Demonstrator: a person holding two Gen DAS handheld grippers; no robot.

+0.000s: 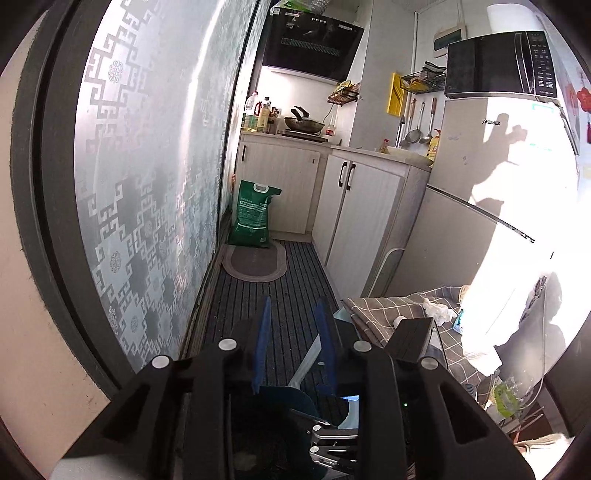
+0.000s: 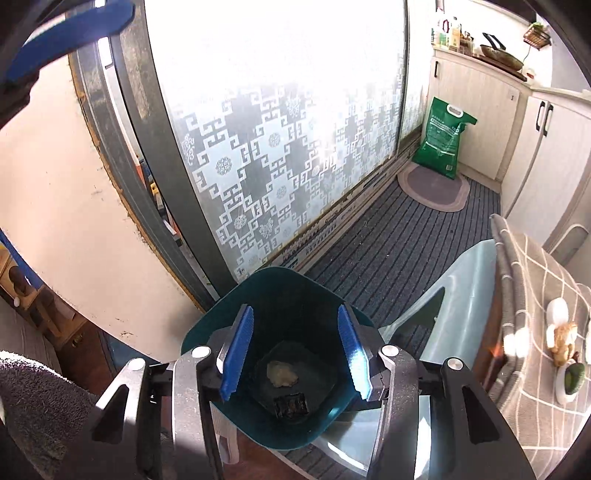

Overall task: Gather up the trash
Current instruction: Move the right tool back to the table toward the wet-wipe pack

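A dark teal trash bin [image 2: 314,295] stands on the floor under my right gripper [image 2: 294,310], which points down into it. Its blue fingers [image 2: 236,350] are apart with nothing between them. At the bottom of the bin lie a crumpled pale wad [image 2: 282,373] and a dark wrapper [image 2: 291,404]. In the left wrist view my left gripper [image 1: 293,301] hangs above the same bin [image 1: 284,400], open and empty, with striped floor showing through the gap. A crumpled white tissue [image 1: 439,310] lies on the checked tablecloth [image 1: 391,310]. One of the left gripper's blue fingers [image 2: 74,33] shows at the top left of the right wrist view.
A pale blue chair [image 2: 458,295] stands between the bin and the table [image 2: 535,266], which holds small items including a green and white cup [image 2: 570,376]. A patterned glass sliding door [image 2: 277,166] runs along the left. A green sack [image 1: 255,214] leans by the cabinets [image 1: 362,218]; a fridge [image 1: 476,155] is at the right.
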